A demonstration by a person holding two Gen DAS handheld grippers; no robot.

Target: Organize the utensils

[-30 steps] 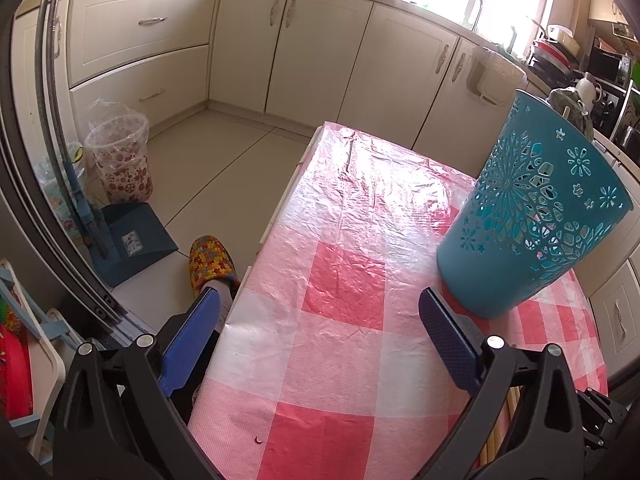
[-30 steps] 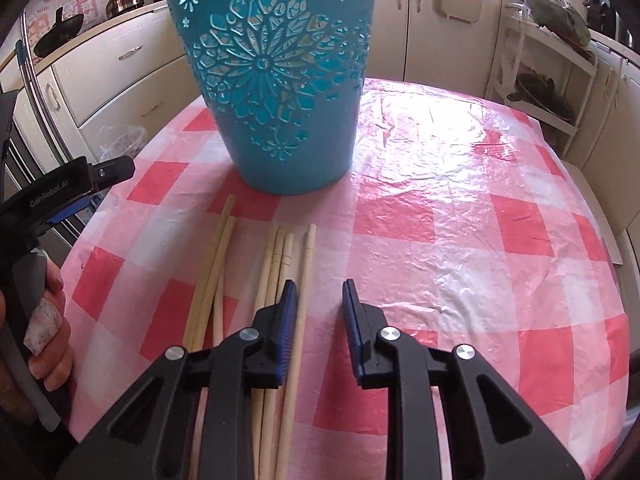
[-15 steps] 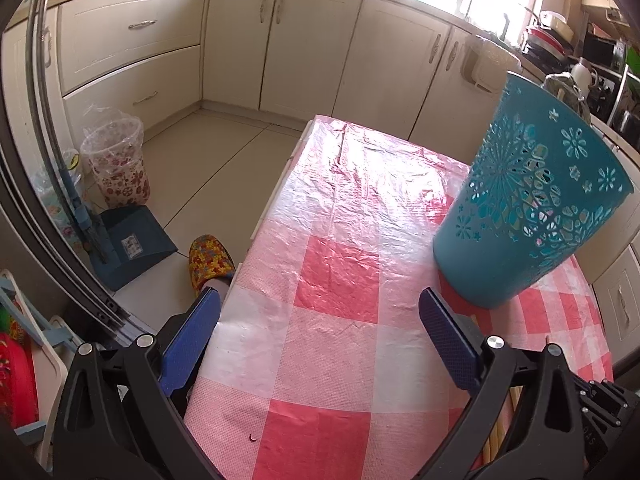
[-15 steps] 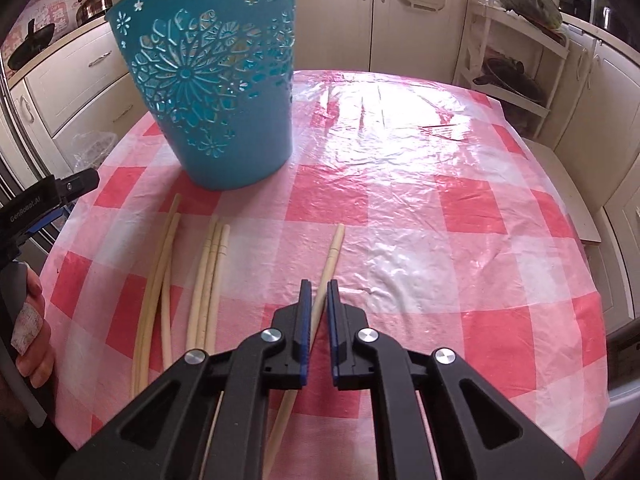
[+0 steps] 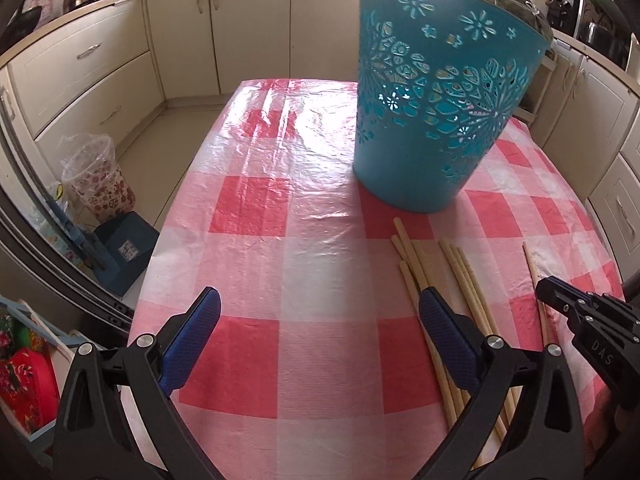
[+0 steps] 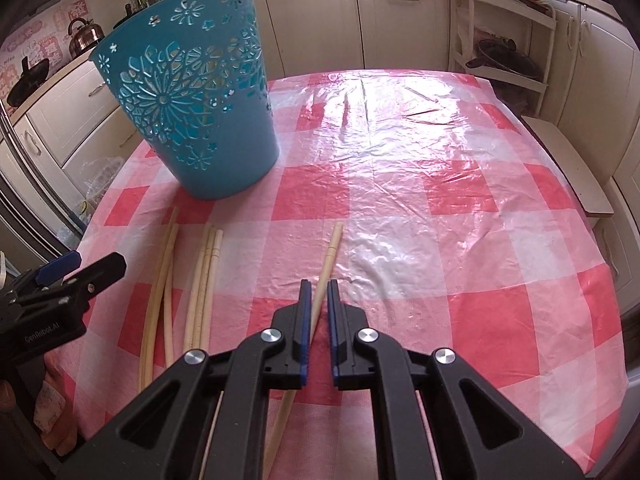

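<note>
A teal cut-out basket [image 5: 436, 92] stands on the red-checked table; it also shows in the right wrist view [image 6: 196, 108]. Several pale wooden chopsticks [image 5: 452, 280] lie in front of it, also seen in the right wrist view [image 6: 200, 280]. My right gripper [image 6: 318, 292] is shut on a single chopstick [image 6: 330, 252], held apart to the right of the others and pointing away. My left gripper [image 5: 316, 312] is open and empty above the table, left of the chopsticks. The right gripper's tip shows in the left wrist view [image 5: 568, 304].
The table [image 6: 460, 200] has a glossy plastic cover. Cream kitchen cabinets [image 5: 100, 72] surround it. A flowered bin [image 5: 96, 176] and a blue dustpan [image 5: 124, 248] stand on the floor to the left. A rack with pans [image 6: 504, 52] is at the back right.
My right gripper closed on one chopstick and drew it to the right, away from the pile. My left gripper swung right, so the basket and chopsticks came into its view.
</note>
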